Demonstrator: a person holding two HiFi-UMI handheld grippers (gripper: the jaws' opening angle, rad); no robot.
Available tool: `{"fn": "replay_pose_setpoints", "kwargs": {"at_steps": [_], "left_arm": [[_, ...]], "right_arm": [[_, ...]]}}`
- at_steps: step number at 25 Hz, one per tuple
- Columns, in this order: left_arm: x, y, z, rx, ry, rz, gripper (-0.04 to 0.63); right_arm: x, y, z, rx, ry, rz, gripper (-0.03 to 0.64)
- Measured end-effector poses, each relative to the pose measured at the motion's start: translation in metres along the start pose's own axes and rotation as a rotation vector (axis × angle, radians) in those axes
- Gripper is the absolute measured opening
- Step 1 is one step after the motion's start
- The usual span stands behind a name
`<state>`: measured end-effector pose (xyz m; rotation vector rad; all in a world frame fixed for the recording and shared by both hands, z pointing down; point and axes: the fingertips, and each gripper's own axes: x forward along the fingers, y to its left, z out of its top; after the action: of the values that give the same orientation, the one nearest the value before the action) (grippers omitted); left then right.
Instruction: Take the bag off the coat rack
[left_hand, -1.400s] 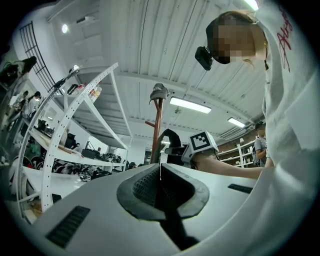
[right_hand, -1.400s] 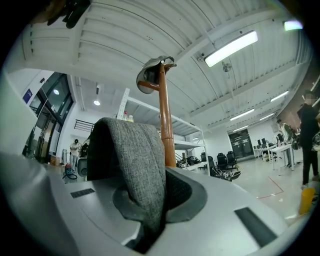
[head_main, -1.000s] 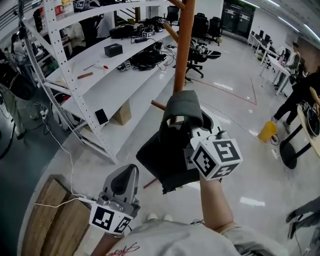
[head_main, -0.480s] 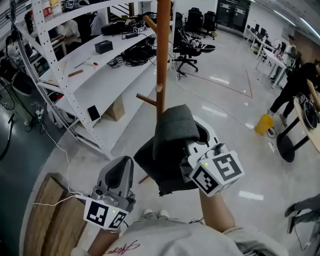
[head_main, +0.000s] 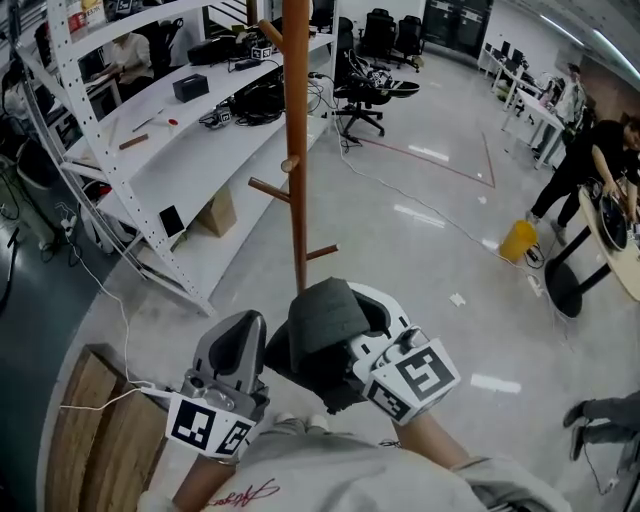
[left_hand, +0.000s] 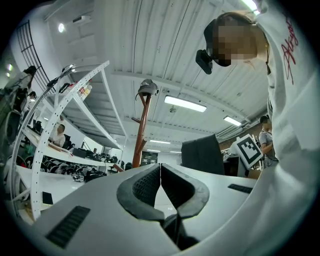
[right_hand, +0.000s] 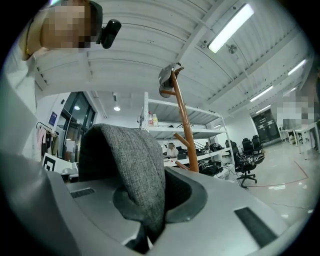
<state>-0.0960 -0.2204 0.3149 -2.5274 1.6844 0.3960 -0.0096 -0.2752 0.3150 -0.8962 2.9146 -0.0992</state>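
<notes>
Bag (head_main: 318, 335) hangs seemingly vertical from right gripper (head_main: 352, 325).

The left gripper (left_hand: 160, 169) is closed, fingers (left_hand: 146, 187) touching and empty — coat rack (left_hand: 142, 132) far behind, bag (left_hand: 202, 156) at right.

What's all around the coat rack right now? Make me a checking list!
Surface: shiny pale floor.
Job's things: grey bag hangs from the right gripper, off the rack's pegs.
Clutter: dark gear on the shelf; box under it.
Grippers: right gripper shut on the bag's strap; left gripper shut, empty.
Cables: white cable on the floor by the shelf.
Surroundings: chairs; a person at a table.
</notes>
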Motion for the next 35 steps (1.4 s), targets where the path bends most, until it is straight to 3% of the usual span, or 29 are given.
{"fn": "replay_pose_setpoints", "kwargs": {"at_steps": [6,18,35], "left_arm": [[0.002,-0.003,-0.006,-0.011,0.005,0.0,0.02],[-0.027,0.003,0.013,0.004,-0.03,0.013,0.02],[-0.166,-0.034,0.048,-0.001,-0.026,-0.026,0.02]], "right_arm": [[-0.007,0.005,-0.015,0.041,0.014,0.045,0.031],[-0.015,0.047,-0.007,0.052,-0.018,0.115,0.032],[-0.081,0.146,-0.001,0.008,-0.054,0.009,0.031]]}}
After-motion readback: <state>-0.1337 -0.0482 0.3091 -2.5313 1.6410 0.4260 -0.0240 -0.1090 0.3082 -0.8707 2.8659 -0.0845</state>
